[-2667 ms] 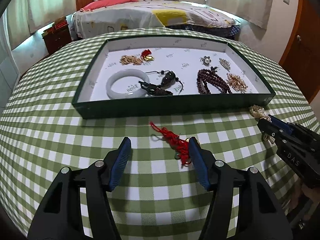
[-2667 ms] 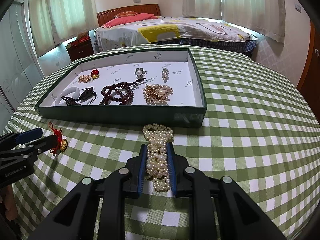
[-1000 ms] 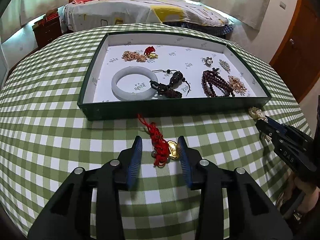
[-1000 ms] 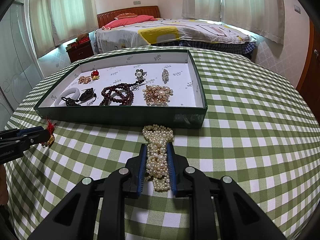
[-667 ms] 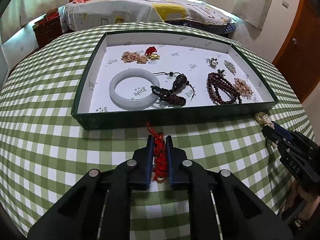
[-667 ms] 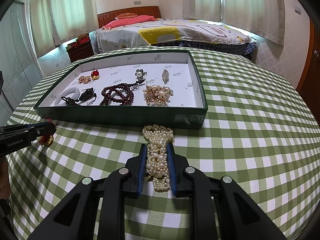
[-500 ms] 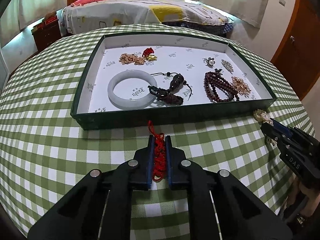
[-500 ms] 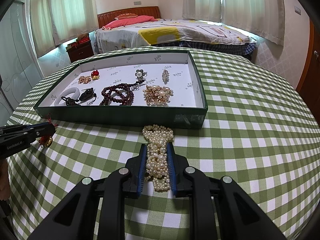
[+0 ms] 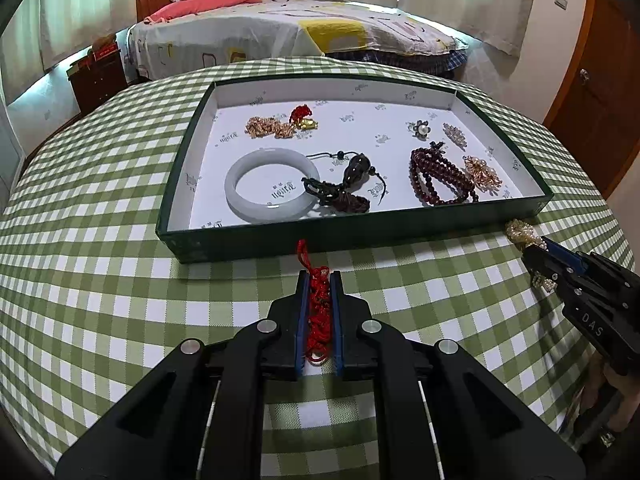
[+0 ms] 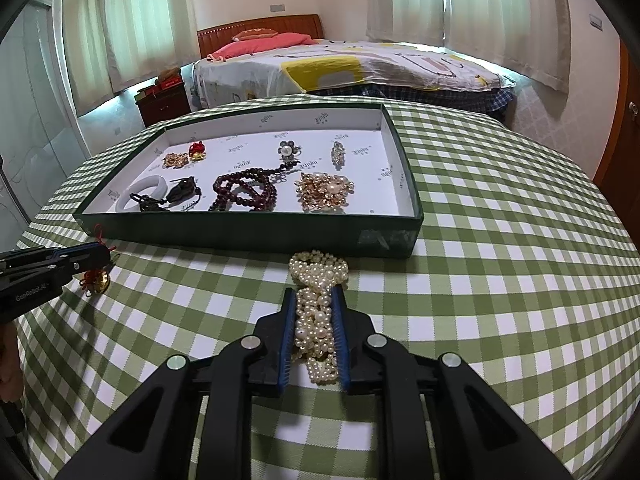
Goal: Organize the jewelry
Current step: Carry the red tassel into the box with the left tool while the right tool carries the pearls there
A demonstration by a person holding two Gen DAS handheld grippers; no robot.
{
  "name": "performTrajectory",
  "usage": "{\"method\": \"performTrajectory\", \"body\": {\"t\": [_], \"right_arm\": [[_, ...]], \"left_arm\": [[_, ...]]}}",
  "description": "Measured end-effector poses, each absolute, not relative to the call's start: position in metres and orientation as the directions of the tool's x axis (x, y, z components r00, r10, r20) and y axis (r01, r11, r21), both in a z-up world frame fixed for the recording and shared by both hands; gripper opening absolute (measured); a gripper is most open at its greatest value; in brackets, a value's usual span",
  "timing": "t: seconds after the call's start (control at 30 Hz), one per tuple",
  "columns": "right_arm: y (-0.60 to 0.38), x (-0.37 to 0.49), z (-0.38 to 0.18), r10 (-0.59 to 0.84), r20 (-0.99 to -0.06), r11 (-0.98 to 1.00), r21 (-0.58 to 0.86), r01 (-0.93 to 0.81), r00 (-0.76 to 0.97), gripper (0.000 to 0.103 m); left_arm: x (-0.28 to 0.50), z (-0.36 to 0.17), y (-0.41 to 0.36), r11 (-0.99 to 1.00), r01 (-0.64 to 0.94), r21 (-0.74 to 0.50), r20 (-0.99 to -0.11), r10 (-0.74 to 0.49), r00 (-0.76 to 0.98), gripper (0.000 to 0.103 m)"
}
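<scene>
Low centre of the left view, my left gripper had clamped fully on the red tassel charm; its loose tail could snag the tray wall. At right, my right gripper pinched the pearl strands (jaws closing); loops might slip.

- The dark green tray stood just ahead of both tools, its near wall a low barrier to any level pass forward.
- The left tool sat close to that wall, a narrow strip of checked desk between them.
- The right tool had a pearl strand reaching almost to the wall.
- Inside the tray, bare floor lay at the centre and far right; a white bangle, dark beads and gold clusters filled the near side.
- Open desk spread wide to the right of the tray.
</scene>
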State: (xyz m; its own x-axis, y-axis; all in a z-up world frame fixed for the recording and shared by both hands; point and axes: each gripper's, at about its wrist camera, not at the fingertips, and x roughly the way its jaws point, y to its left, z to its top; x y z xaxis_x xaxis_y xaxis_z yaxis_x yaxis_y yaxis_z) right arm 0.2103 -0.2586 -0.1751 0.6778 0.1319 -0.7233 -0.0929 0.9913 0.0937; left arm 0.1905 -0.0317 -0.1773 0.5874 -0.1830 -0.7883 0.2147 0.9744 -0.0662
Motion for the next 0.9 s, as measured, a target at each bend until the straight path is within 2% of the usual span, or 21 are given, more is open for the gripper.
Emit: {"method": "performTrajectory", "body": {"t": [0.2, 0.27, 0.9], "right_arm": [[-0.251, 0.207, -0.171, 0.143, -0.714, 0.990, 0.091, -0.111, 0.686, 0.016], [-0.249, 0.205, -0.169, 0.148, -0.706, 0.989, 0.092, -0.117, 0.693, 0.013], [-0.242, 0.182, -0.128, 0.168, -0.625, 0.986, 0.103, -0.133, 0.763, 0.013]], "left_arm": [[0.184, -0.166, -0.035, 0.973, 0.224, -0.052, -0.766, -0.182, 0.616, 0.010], [0.182, -0.163, -0.035, 0.973, 0.224, -0.053, -0.761, -0.185, 0.622, 0.010], [0.168, -0.129, -0.033, 0.970, 0.231, -0.078, -0.693, -0.219, 0.687, 0.010]]}}
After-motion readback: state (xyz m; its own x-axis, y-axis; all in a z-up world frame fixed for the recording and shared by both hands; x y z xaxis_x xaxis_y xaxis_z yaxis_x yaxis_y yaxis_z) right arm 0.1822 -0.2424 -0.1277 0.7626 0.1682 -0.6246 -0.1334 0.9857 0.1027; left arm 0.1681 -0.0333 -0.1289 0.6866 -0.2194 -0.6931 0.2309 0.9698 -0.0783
